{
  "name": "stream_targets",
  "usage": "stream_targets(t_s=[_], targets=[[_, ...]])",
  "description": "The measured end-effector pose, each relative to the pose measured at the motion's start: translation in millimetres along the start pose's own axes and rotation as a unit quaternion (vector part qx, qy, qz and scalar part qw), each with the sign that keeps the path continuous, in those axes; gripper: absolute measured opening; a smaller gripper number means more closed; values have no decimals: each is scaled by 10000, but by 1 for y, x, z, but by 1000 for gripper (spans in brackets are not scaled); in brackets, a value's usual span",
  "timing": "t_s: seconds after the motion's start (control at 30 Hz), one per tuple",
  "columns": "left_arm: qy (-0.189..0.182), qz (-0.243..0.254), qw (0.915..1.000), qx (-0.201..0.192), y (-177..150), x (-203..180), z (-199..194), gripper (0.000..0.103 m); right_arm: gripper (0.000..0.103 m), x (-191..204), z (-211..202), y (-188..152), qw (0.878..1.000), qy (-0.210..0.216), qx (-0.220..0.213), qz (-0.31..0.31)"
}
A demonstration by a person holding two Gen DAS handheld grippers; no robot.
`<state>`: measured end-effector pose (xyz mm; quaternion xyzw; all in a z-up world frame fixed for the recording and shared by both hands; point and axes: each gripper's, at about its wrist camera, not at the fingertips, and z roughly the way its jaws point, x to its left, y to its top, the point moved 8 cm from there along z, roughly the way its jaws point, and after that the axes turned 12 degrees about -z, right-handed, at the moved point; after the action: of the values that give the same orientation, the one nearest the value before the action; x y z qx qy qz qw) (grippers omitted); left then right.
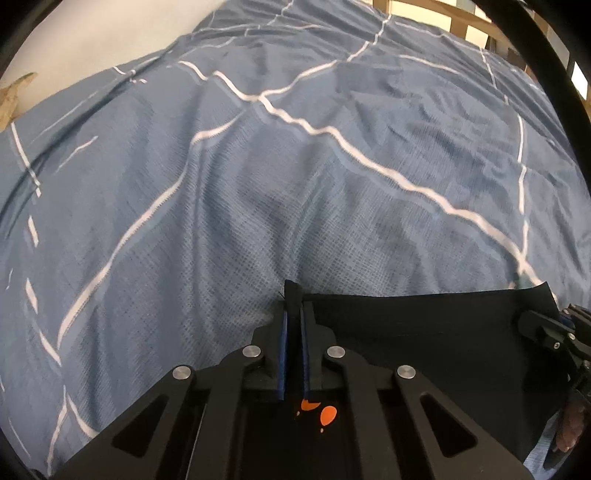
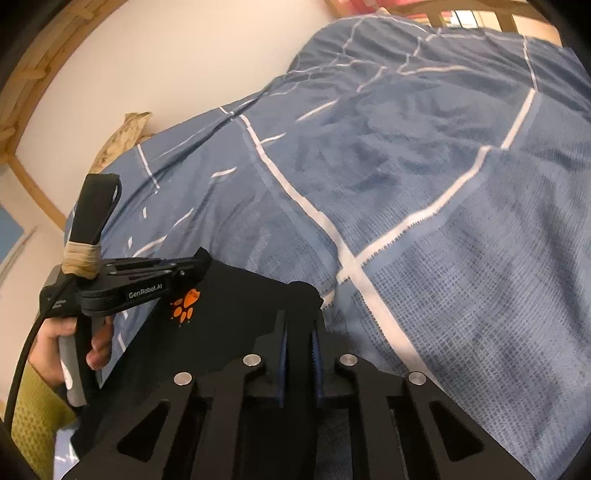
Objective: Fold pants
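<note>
The black pants (image 1: pixel 424 332) with an orange paw print (image 1: pixel 325 413) hang stretched between my two grippers, lifted above the bed. My left gripper (image 1: pixel 293 306) is shut on one corner of the pants' top edge. My right gripper (image 2: pixel 301 306) is shut on the other corner of the pants (image 2: pixel 236 314). In the right wrist view the left gripper (image 2: pixel 195 267) shows at the left, held by a hand, with the paw print (image 2: pixel 184 302) beside it. The right gripper's body (image 1: pixel 554 332) shows at the right edge of the left wrist view.
A blue bedspread with white lines (image 1: pixel 295 166) covers the bed below and ahead; it also fills the right wrist view (image 2: pixel 424 184). A pale wall (image 2: pixel 184 74) lies to the left. Wooden bed frame slats (image 1: pixel 424 11) stand at the far end.
</note>
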<state>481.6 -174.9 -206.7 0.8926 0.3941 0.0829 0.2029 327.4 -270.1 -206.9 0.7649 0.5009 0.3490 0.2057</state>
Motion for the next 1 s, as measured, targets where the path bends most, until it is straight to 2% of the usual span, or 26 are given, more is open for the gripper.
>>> stream_targets(t_s=[0.33, 0.53, 0.77, 1.0], targets=[[-146, -97, 9977, -652, 2, -1, -60, 7, 10, 15, -35, 11, 9992, 2, -283, -271], [-191, -240, 9945, -997, -10, 7, -100, 7, 10, 47, -65, 15, 9960, -1, -507, -733], [20, -420, 9910, -1274, -52, 31, -147, 7, 10, 96, -93, 1, 9888, 154, -593, -1363], [232, -510, 9883, -1419, -94, 48, -179, 8, 10, 144, -114, -29, 9780, 383, -535, -1977]])
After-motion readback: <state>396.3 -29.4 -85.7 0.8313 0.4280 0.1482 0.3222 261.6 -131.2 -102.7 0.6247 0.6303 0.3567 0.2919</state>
